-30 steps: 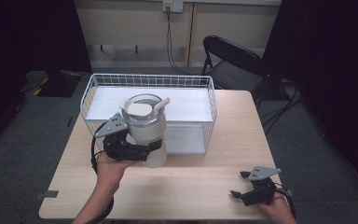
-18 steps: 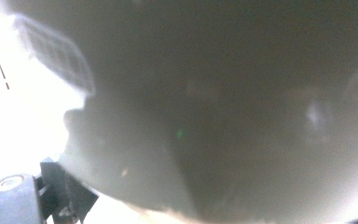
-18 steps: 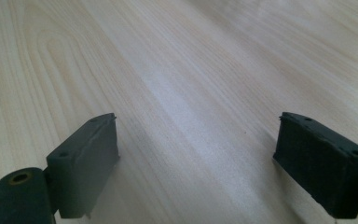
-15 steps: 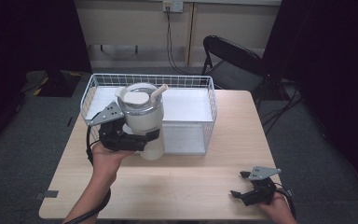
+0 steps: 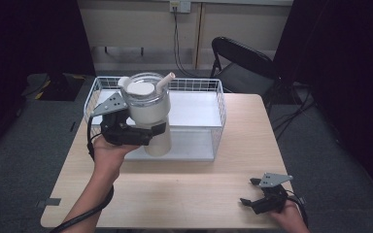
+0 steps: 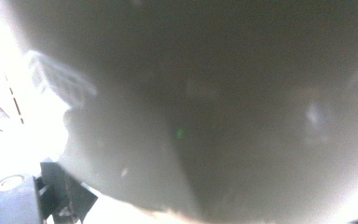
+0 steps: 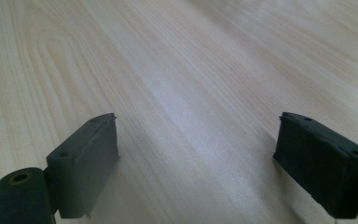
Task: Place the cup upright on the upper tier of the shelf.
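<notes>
A white tumbler [image 5: 150,116] with a clear lid and a cream straw is held up over the front left part of the white wire basket [image 5: 209,119]. My left gripper [image 5: 143,133] is shut on the tumbler, its jaws around the body from the left. In the left gripper view the tumbler [image 6: 214,107] is a grey blur pressed close to the camera. My right gripper [image 5: 247,191] rests low over the table's front right corner, open with nothing between its jaws. The right gripper view shows its fingers [image 7: 86,163] spread wide above bare wood [image 7: 182,84].
The wooden table [image 5: 184,194] has open room in front of the basket. A black folding chair [image 5: 245,65] stands behind the table's far right. Cables trail from both grippers toward the front edge.
My left gripper has lifted the tumbler off the table and carried it up and back, over the basket's front left. The right gripper has stayed put.
</notes>
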The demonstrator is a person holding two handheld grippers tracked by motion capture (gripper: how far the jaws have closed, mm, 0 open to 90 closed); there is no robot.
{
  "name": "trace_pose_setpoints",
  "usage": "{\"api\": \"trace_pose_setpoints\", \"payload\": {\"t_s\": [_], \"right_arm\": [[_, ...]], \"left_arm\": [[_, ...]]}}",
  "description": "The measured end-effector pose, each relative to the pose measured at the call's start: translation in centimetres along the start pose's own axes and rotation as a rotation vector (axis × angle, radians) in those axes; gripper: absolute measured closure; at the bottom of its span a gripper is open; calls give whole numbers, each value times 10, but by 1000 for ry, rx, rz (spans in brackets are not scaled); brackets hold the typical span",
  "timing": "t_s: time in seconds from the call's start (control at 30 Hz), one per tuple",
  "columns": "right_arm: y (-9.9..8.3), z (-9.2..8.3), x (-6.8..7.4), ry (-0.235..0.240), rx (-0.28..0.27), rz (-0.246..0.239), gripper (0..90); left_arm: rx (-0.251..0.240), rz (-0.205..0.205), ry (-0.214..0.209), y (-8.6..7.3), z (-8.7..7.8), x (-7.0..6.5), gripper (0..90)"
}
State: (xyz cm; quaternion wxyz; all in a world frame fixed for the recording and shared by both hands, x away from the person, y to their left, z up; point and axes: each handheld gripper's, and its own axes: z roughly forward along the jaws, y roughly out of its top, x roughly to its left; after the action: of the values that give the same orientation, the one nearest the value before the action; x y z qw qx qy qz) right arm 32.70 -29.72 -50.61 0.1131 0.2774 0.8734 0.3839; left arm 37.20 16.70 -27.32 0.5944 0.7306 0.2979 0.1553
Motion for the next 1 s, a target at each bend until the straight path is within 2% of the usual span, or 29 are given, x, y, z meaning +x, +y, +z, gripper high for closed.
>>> {"api": "trace_pose_setpoints", "payload": {"t_s": [1.0], "right_arm": [[0, 0, 0, -1, -2, 0, 124]], "left_arm": [[-12, -12, 28, 35, 3, 12, 100]]}}
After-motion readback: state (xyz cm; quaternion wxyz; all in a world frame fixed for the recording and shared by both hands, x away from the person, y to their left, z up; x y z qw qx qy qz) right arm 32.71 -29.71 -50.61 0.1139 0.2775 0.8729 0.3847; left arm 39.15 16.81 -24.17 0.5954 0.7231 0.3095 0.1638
